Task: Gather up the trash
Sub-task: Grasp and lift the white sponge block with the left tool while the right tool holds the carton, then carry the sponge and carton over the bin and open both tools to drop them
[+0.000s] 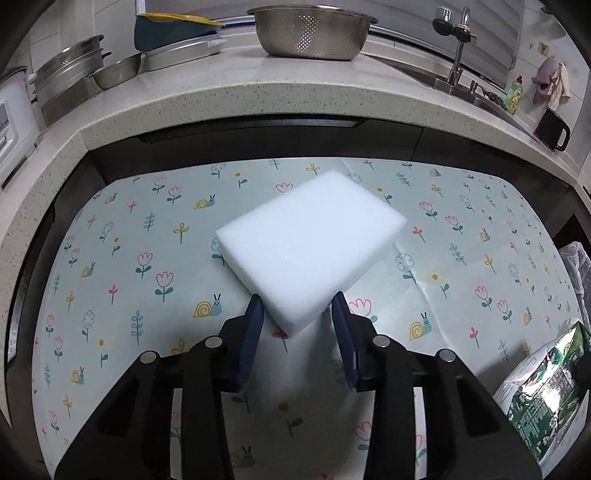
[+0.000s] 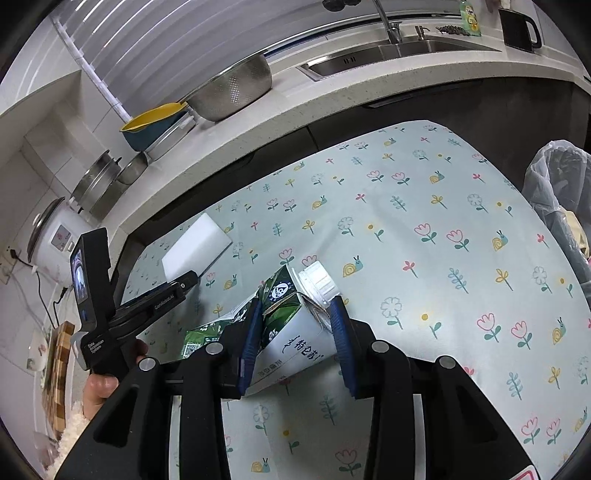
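A white foam block (image 1: 310,240) lies at a slant on the floral tablecloth (image 1: 147,240). My left gripper (image 1: 295,301) is shut on its near corner, both blue pads pressing its sides. The right wrist view shows the same block (image 2: 195,247) with the left gripper's fingers (image 2: 184,282) at its near end. My right gripper (image 2: 295,301) is shut on a green and white milk carton (image 2: 295,332), whose white screw cap (image 2: 317,280) points away from me. That carton (image 1: 546,387) also shows at the lower right of the left wrist view.
A bin lined with a clear plastic bag (image 2: 561,192) stands off the table's right edge. Behind the table runs a speckled counter (image 1: 221,99) with a steel colander (image 1: 312,33), stacked pans (image 1: 70,70), a sink (image 2: 391,48), a black mug (image 1: 552,129) and a rice cooker (image 2: 55,236).
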### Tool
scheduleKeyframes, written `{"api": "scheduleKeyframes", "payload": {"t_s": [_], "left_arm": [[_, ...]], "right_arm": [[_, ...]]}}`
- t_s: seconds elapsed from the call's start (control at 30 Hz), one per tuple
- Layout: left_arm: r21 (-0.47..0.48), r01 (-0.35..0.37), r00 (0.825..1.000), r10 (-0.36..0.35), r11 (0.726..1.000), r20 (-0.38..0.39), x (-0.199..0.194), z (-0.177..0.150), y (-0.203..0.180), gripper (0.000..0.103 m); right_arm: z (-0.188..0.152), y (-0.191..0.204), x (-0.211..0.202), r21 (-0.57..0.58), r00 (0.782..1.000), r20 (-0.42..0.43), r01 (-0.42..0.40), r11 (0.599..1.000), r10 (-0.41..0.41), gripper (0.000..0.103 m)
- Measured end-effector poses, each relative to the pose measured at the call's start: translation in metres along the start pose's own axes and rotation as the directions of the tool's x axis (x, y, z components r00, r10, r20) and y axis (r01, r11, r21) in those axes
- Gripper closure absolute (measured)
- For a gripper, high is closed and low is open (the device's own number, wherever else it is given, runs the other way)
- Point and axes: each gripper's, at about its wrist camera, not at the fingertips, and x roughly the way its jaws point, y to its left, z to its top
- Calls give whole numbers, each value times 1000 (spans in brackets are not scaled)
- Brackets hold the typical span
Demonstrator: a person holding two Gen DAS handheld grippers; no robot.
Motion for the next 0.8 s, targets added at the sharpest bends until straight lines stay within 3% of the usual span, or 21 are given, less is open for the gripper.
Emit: {"api": "scheduleKeyframes", "payload": {"t_s": [0.33,0.8], "left_arm": [[14,23,999,-24,1000,42,-47,1,-30,67],[84,123,990,-128,989,57,-110,-17,-130,67]], "right_arm": [[4,-12,-30,18,999,47,-6,1000,5,67],[0,-65,-101,72,993,118,15,997,-24,67]]}}
